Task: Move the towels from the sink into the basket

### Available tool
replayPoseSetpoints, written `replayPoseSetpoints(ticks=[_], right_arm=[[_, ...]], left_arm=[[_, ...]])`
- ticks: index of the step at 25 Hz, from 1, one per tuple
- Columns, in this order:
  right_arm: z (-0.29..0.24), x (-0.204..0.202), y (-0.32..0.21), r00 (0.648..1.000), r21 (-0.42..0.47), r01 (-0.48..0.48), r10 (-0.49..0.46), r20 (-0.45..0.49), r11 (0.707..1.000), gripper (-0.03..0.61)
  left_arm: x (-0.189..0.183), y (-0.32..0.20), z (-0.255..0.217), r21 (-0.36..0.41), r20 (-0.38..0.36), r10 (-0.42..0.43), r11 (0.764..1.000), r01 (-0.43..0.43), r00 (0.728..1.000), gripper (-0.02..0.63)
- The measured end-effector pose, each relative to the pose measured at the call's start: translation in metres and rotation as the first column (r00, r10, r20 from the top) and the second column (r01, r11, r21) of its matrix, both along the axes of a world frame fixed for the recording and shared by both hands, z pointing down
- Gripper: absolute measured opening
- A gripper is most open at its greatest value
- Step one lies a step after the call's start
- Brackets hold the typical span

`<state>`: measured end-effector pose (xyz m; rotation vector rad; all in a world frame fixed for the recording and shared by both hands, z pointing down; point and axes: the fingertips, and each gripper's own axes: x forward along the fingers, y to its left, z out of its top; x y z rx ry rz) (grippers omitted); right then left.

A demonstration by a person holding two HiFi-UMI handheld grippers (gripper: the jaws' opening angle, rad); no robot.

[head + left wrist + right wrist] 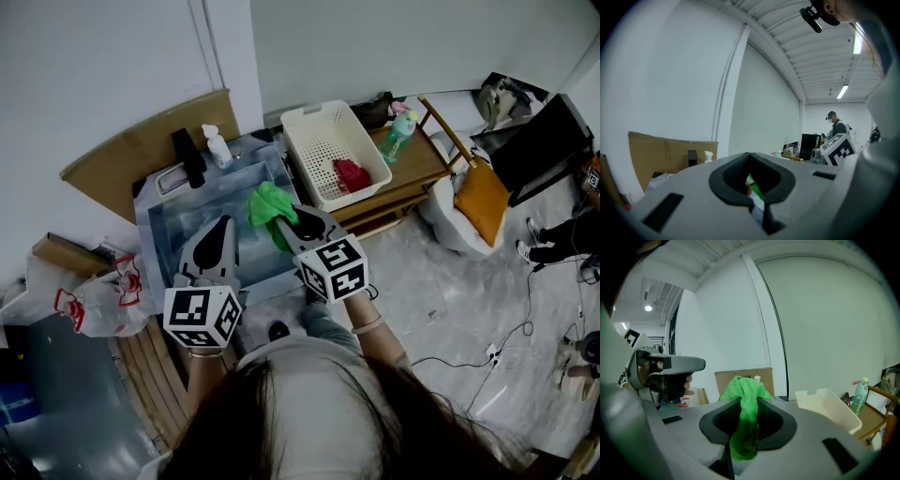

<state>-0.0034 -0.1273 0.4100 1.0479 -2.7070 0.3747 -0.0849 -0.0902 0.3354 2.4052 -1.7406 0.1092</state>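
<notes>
Nearest to the person, the left gripper (pixel 223 227) has its jaws closed together with nothing between them. Just beside it, the right gripper (pixel 292 217) has its jaws closed on a green towel (pixel 265 206), which bunches above the tips and hangs below them. Both are over the sink (pixel 150 225). Farther to the right, the white basket (pixel 319 122) stands on a wooden shelf (pixel 427 164) and contains a red towel (pixel 352 174). A green bottle (pixel 397 139) stands beside the basket.

The sink (pixel 173 234) sits centre-left; the basket (pixel 309 117) stands just right of it, holding a towel (pixel 352 175). A second towel (pixel 267 206) hangs over the sink's right side.
</notes>
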Motion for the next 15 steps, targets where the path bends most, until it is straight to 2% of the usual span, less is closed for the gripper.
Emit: replayPoseSetpoints(ticks=[15], right_arm=[[0.010, 0.078, -0.073, 0.995, -0.011, -0.100, 0.100, -0.007, 0.995, 0.099]], left_arm=[[0.060, -0.064, 0.007, -0.017, 0.003, 0.059, 0.998, -0.058, 0.998, 0.008]])
